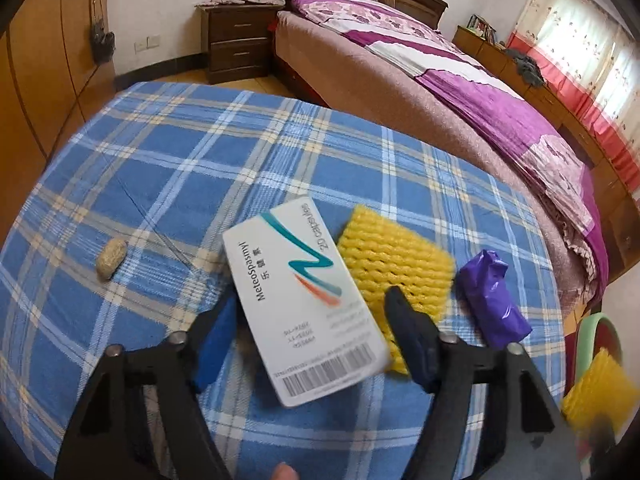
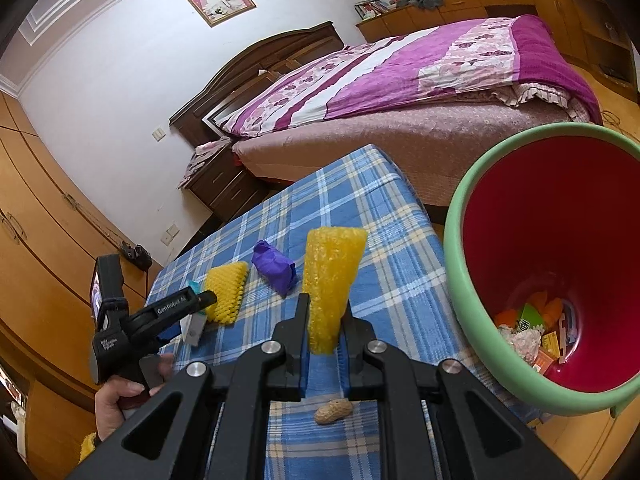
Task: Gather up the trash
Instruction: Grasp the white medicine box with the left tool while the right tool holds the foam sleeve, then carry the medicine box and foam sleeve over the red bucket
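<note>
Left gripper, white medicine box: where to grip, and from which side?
Grip the medicine box across its narrow width at the barcode end, coming from above. It lies flat on the checked cloth, long axis between the left gripper's open fingers, its far corner overlapping the yellow foam net.

The left claw (image 1: 310,320) stands open around a white capsule box (image 1: 302,300) on the blue plaid surface (image 1: 180,152). Yellow foam netting (image 1: 400,256) lies beside it, then a purple wad (image 1: 490,296); a peanut (image 1: 111,258) sits well apart.
</note>
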Motion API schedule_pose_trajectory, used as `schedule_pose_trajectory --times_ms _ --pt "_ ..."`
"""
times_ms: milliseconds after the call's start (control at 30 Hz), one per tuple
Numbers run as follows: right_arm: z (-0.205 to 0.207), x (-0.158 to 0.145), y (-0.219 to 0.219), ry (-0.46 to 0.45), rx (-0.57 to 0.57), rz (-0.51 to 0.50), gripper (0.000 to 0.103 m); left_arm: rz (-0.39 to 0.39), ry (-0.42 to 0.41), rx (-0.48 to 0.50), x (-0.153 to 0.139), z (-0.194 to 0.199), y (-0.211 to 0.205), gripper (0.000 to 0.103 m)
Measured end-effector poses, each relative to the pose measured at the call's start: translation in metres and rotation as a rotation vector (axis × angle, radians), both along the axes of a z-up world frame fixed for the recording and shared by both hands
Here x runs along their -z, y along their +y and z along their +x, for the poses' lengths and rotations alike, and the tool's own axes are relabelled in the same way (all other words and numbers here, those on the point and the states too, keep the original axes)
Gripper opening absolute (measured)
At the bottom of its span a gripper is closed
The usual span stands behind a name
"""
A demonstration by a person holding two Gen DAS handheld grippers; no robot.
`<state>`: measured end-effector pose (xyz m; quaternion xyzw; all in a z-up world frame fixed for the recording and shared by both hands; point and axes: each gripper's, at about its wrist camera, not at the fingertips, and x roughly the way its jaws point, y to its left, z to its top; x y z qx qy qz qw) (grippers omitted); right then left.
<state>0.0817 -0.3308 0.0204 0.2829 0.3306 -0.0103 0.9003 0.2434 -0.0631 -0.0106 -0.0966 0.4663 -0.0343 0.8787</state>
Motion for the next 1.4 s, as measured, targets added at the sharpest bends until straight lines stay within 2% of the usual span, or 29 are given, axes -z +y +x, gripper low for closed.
schedule_pose_trajectory --times_ms 133,467,667,1400 --pt "0.0 -0.001 -0.001 0.0 0.003 0.003 0.013 -0.033 -0.004 0.012 -0.001 -0.003 0.007 0.057" --pt "-0.001 -0.001 0.003 -0.004 -0.006 0.0 0.013 -0.128 -0.042 0.056 -0.006 -0.025 0.03 0.055" --pt "-0.004 -0.004 0.008 -0.012 -0.016 -0.003 0.013 -0.16 -0.074 0.07 -0.017 -0.041 0.038 0.055" --pt "-0.055 -0.039 0.006 -0.093 0.022 -0.014 0.013 -0.145 -0.198 0.233 -0.078 -0.118 0.008 0.055"
